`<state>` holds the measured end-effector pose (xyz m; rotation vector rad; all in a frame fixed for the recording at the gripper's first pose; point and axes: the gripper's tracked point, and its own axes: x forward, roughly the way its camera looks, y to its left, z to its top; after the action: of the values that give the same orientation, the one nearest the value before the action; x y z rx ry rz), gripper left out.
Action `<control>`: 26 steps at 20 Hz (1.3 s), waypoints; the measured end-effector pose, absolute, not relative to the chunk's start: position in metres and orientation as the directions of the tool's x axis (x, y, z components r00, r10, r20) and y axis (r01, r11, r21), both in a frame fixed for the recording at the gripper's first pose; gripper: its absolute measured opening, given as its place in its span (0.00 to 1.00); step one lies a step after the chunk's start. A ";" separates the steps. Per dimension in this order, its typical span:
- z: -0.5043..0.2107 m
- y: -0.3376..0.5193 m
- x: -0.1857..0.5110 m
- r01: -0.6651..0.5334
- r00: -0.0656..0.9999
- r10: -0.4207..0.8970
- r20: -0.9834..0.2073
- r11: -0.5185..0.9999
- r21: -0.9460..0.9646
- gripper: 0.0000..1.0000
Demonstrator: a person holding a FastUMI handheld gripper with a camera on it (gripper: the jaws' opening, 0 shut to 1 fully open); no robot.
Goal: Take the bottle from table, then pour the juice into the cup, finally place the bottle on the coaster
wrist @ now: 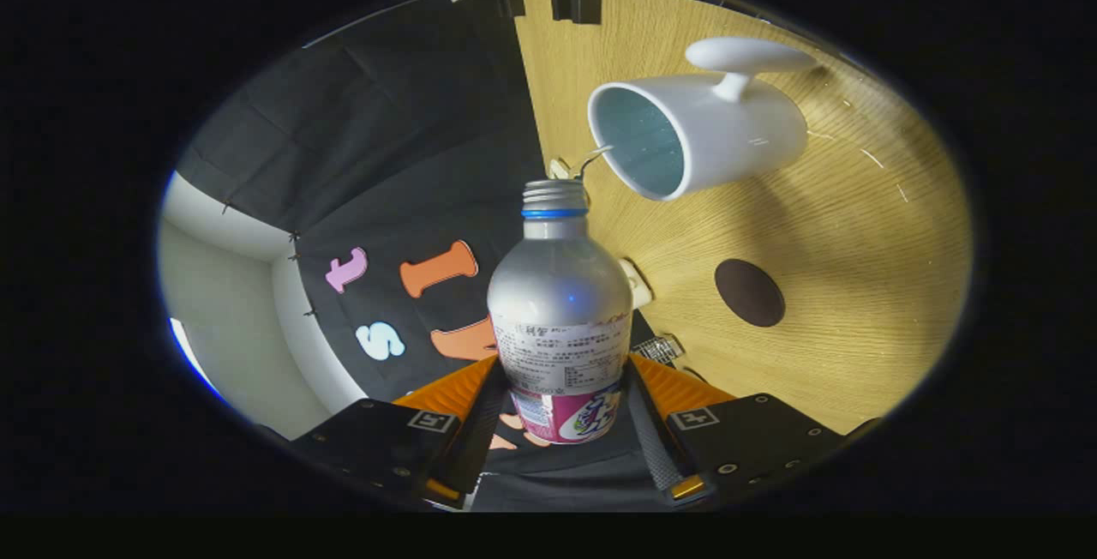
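Silver-bodied, the metal bottle with a pink printed label and blue neck ring (561, 319) is sitting clamped between the fingers of the gripper (561, 422), which are pressing on both sides of its lower label, and its open threaded mouth is pointing toward the white ceramic cup with a handle (703, 135). Tipping slowly with the mouth over the cup's rim looks wisest, since the camera is rolled. Near the desk's (857, 285) middle, beside the cup, the round dark brown coaster (750, 292) is waiting.

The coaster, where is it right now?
In the gripper view, the dark round coaster lies bare on the wooden table, beyond the fingers, beside the held bottle and near the white cup.
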<state>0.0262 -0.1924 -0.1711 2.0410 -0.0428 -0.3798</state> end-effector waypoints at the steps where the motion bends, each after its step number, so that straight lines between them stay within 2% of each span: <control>1: -0.170 -0.194 0.027 0.127 0.949 -0.194 -0.248 -0.485 0.865 0.75; 26: -0.168 -0.207 0.019 0.091 0.944 -0.216 -0.249 -0.555 0.827 0.75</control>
<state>0.0185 -0.2069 -0.1680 2.1232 -0.0879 -0.3999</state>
